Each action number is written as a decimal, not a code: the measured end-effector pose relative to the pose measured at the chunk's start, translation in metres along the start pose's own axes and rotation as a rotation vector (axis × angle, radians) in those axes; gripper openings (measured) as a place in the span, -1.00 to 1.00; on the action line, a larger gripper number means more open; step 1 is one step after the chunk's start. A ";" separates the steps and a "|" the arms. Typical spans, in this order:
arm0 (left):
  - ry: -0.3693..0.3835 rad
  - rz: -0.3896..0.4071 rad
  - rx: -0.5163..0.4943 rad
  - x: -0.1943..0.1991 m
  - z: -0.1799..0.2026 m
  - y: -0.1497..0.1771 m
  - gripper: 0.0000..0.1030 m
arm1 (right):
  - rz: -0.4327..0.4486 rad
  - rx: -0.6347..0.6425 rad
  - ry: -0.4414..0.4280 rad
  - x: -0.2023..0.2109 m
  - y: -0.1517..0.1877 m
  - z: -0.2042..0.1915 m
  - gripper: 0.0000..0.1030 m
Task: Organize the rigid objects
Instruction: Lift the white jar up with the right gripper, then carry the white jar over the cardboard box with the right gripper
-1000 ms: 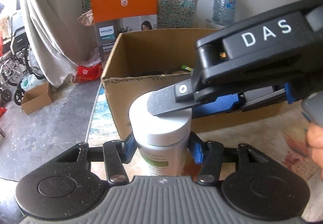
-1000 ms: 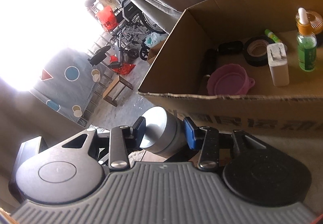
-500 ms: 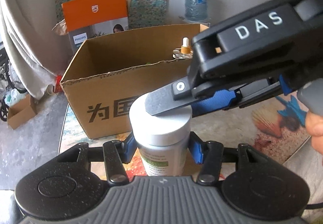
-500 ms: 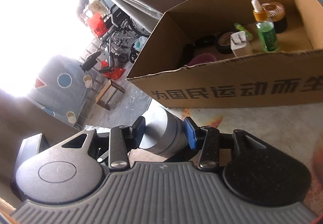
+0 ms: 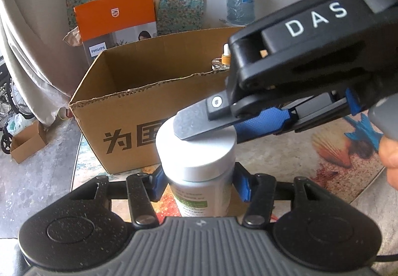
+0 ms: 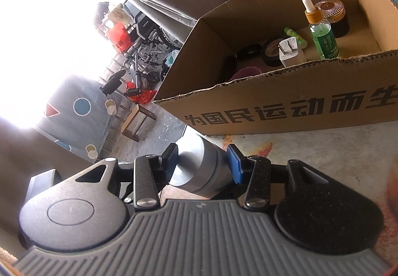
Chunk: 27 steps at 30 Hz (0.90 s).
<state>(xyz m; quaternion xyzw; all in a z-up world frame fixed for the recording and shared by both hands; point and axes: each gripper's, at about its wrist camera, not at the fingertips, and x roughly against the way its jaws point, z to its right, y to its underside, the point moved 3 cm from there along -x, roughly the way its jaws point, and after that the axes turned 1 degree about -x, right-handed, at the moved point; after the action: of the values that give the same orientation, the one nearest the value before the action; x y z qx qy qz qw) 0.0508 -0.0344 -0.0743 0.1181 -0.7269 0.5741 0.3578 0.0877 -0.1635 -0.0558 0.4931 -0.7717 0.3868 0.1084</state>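
White-capped jar [image 5: 196,164]: clamped at body by left gripper [image 5: 197,182], at lid by right gripper [image 6: 202,164]. Now lower and nearer front of cardboard box [image 6: 286,104] than a second ago; carried away rather than deposited, lid likely about to be twisted.

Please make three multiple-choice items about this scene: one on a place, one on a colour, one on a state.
1. Where is the dropper bottle?
A. inside the cardboard box
B. on the floor
C. in a gripper

2. What colour is the jar lid?
A. red
B. white
C. black

3. What is the left gripper doing?
A. hanging open
B. gripping the box
C. shut on the jar

Answers: 1 A, it stands upright within the box walls. 2 B, the lid top shows white. 3 C, its blue pads press the jar's sides, while the right gripper clamps the lid.
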 end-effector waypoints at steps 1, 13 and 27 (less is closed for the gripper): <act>0.003 -0.002 0.006 0.000 -0.001 0.000 0.07 | 0.003 0.001 0.001 0.000 0.000 0.000 -0.18; -0.050 0.080 -0.015 0.044 0.002 -0.023 0.05 | 0.057 0.057 -0.066 0.025 -0.002 -0.020 -0.18; -0.025 0.257 -0.072 0.064 0.025 -0.142 0.05 | 0.277 0.273 -0.115 0.108 -0.082 -0.068 -0.15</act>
<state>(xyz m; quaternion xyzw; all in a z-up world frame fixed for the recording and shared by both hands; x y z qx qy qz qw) 0.0779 -0.0864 0.0719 0.0182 -0.7606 0.5871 0.2764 0.0896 -0.2062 0.0897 0.4137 -0.7773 0.4704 -0.0579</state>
